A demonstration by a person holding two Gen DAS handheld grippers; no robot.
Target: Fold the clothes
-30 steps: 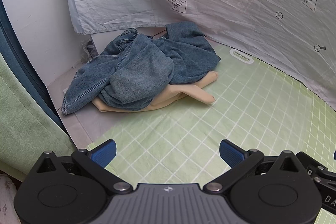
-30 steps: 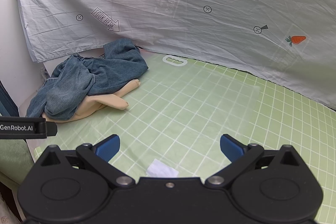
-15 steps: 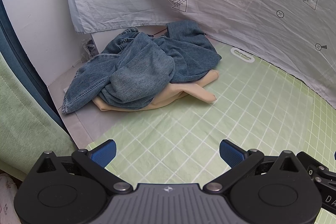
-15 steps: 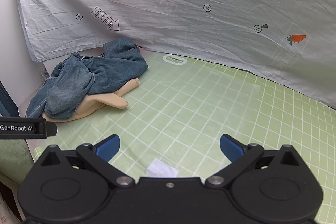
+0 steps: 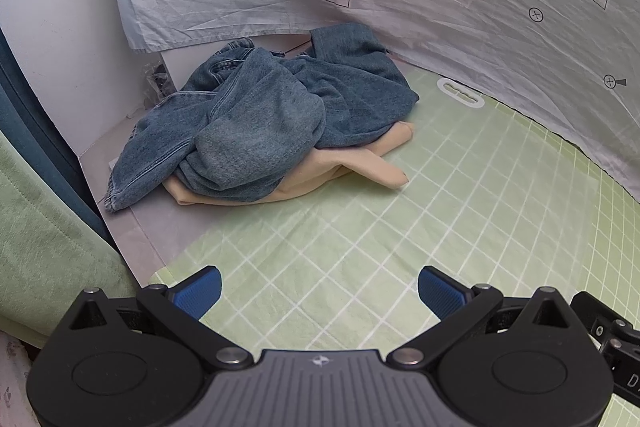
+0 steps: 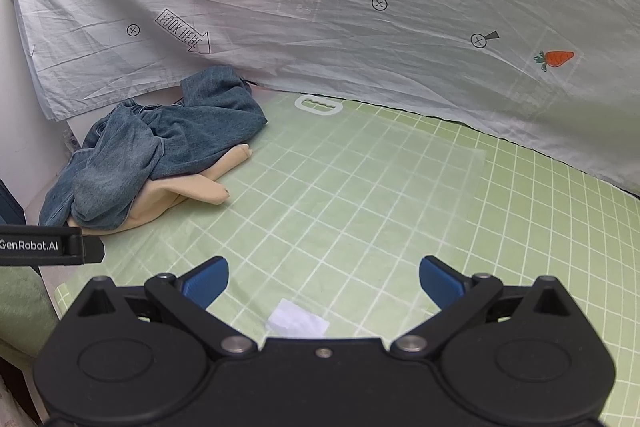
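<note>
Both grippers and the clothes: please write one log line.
left gripper open, empty | right gripper open, empty | jeans on beige garment, unfolded

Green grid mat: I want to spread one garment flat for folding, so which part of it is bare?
The green grid mat is bare from the right gripper back to the hanging sheet, apart from a small white scrap. The far left corner is crowded: the jeans lie heaped on a beige garment.
</note>
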